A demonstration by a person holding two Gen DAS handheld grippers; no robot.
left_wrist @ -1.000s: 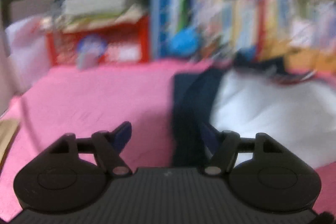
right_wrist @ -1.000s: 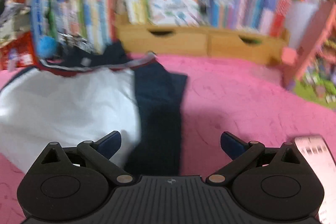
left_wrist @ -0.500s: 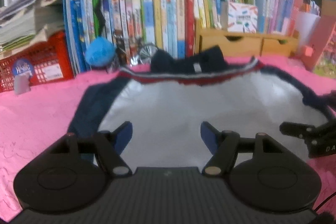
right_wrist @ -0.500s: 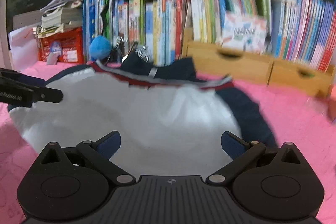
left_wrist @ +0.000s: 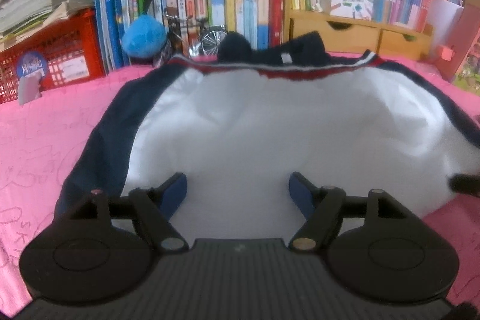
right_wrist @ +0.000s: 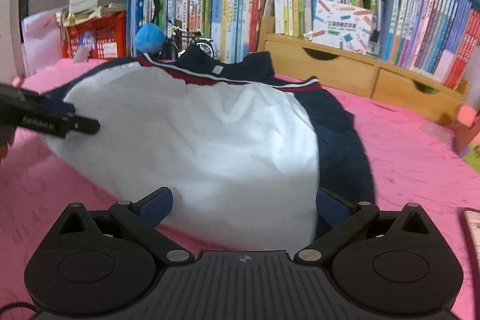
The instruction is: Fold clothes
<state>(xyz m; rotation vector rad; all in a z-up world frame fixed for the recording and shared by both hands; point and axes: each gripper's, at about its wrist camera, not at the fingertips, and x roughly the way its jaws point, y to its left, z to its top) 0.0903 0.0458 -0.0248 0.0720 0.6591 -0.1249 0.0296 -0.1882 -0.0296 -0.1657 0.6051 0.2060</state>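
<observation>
Left hand-held gripper (left_wrist: 238, 191), jaws opening with nothing pinched, and right hand-held gripper (right_wrist: 243, 207), jaws apart and empty, both hover at the near hem of the white-and-navy shirt (right_wrist: 210, 140) lying flat on the pink bed cover (right_wrist: 420, 158); grabbing one layer or the cover likely skews the fold.
</observation>
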